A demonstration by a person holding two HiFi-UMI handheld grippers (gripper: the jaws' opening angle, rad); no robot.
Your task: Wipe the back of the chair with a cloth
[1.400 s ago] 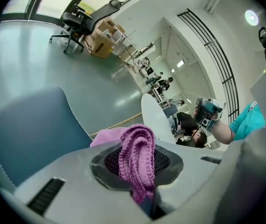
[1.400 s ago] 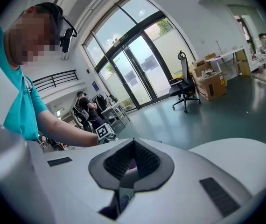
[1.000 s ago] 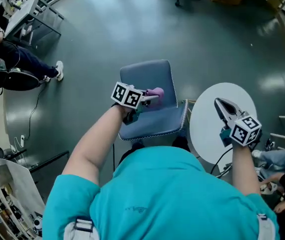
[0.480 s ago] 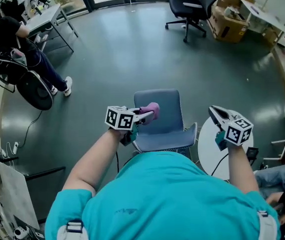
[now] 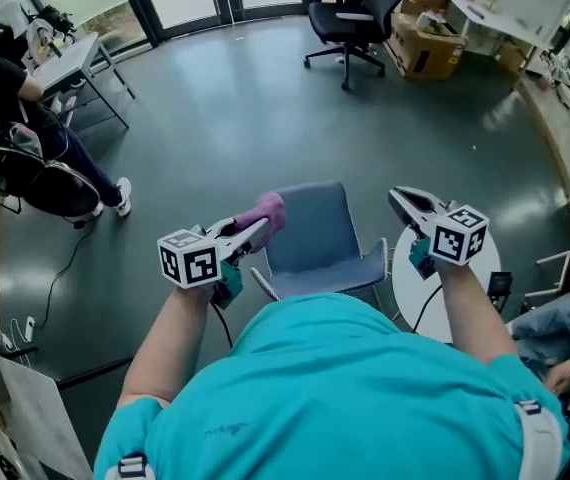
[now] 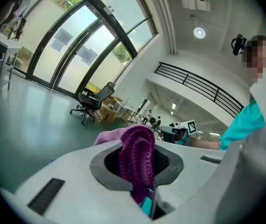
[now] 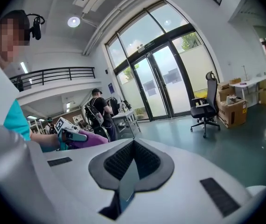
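Observation:
A blue-grey chair (image 5: 317, 240) stands on the floor just in front of my body. My left gripper (image 5: 258, 226) is held up in the air over the chair's left side, shut on a purple cloth (image 5: 266, 211). In the left gripper view the cloth (image 6: 137, 160) hangs folded between the jaws' dark pads. My right gripper (image 5: 397, 198) is raised over the chair's right side, shut with nothing in it; its jaws (image 7: 132, 164) meet edge to edge. Neither gripper touches the chair.
A white round table (image 5: 417, 290) stands right of the chair. A black office chair (image 5: 357, 13) and cardboard boxes (image 5: 427, 53) are at the back. A seated person (image 5: 5, 83) and a desk (image 5: 73, 56) are at the far left. Someone's legs (image 5: 565, 320) show at the right edge.
Both grippers have risen and spread apart; the left one carried the cloth leftward off the chair. The head view has tilted up and shows more of the room.

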